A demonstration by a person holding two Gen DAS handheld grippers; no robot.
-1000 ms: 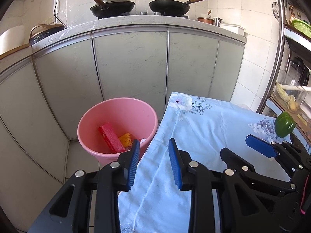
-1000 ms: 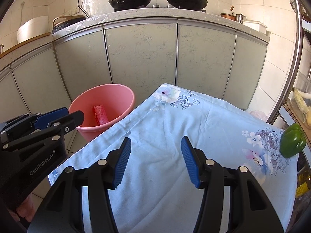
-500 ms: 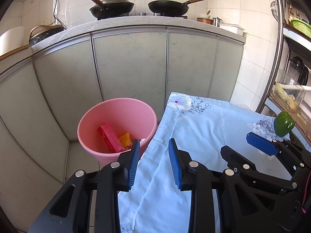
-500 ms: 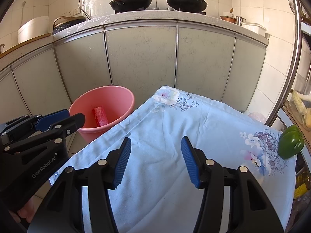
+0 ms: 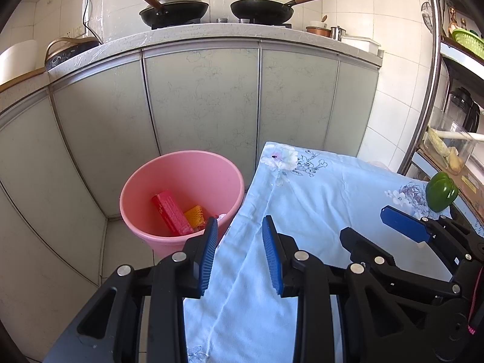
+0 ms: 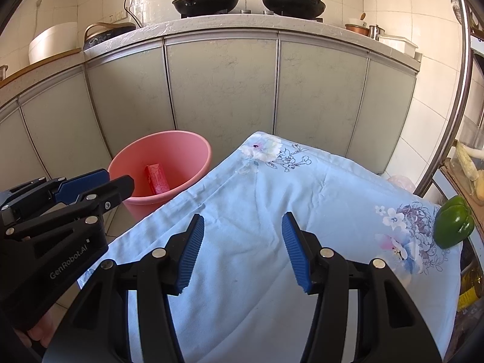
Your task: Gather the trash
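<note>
1. Left wrist view looks deeper into the smooth pink plastic bucket (image 5: 181,193): a red ribbed box (image 5: 171,213) leans beside an orange crinkled wrapper (image 5: 195,215); from the right wrist view only the red box shows.
2. Left gripper (image 5: 240,252) hangs with jaws parted and empty over the edge of the wrinkled blue floral cloth (image 5: 317,199), near the bucket.
3. Right gripper (image 6: 242,251) is spread wider, also empty, above the cloth.
4. Glossy green pepper (image 6: 453,222) sits at the cloth's right edge.
</note>
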